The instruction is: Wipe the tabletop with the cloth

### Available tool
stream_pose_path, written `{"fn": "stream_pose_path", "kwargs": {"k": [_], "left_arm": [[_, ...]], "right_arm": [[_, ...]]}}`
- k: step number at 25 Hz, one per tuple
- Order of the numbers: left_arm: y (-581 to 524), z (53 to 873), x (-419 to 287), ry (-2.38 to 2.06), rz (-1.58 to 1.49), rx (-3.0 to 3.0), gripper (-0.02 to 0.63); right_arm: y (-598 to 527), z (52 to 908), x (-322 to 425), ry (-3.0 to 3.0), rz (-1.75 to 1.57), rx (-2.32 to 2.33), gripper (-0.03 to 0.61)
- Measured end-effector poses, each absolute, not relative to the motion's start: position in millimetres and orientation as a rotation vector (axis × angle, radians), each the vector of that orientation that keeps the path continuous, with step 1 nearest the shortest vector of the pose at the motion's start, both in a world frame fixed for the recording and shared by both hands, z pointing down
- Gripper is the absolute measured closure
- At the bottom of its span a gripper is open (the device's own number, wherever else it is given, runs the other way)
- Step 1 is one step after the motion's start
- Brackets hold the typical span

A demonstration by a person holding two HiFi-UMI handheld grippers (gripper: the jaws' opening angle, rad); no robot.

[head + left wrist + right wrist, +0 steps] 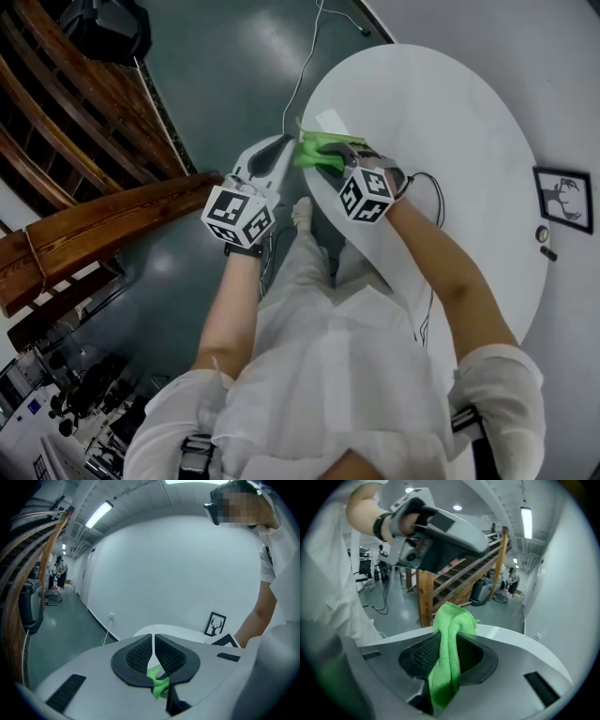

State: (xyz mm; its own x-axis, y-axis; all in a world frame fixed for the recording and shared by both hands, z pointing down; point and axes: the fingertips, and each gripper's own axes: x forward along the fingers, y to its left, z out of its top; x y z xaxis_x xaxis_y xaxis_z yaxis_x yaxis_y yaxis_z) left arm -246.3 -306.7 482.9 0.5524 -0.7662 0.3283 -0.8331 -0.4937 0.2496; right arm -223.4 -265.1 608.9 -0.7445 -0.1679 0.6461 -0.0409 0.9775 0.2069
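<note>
A green cloth (315, 150) is bunched at the near left edge of the white oval table (441, 122). My right gripper (330, 157) is shut on the cloth, which in the right gripper view (449, 639) runs between the pads, sticks up past the tips and hangs down toward the camera. My left gripper (281, 145) hovers off the table edge beside the cloth. Its jaws (153, 637) are shut to a hairline slit, and a scrap of green cloth (159, 682) shows low between the fingers. The left gripper's housing (440, 531) appears above the cloth in the right gripper view.
Wooden stairs (94, 216) stand to the left on the dark green floor. A white cable (305, 66) runs across the floor to the wall. A framed deer picture (562, 197) leans at the wall right of the table. People stand far down the corridor (58, 571).
</note>
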Motion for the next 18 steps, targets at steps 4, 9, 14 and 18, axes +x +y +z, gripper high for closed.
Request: {"fn": "stream_pose_path", "kwargs": {"k": [4,9,14,18], "left_arm": [[-301,485,-238,-1.281,0.254,2.419,0.586],[-298,487,-225,-1.249,0.264,2.42,0.586],[-301,487,-205,-1.204,0.276,2.44,0.586],[-305,483,-192,-1.169,0.28,2.464,0.586]], "right_arm": [[-229,611,-201,-2.412,-0.303,-0.08,0.491],[-235,612,-164,-2.4,-0.295,-0.151,0.491],[-304,609,-112,-2.395,-0.176,0.124,0.491],[-373,607,-48,-2.346,-0.003,0.504,0.491]]}}
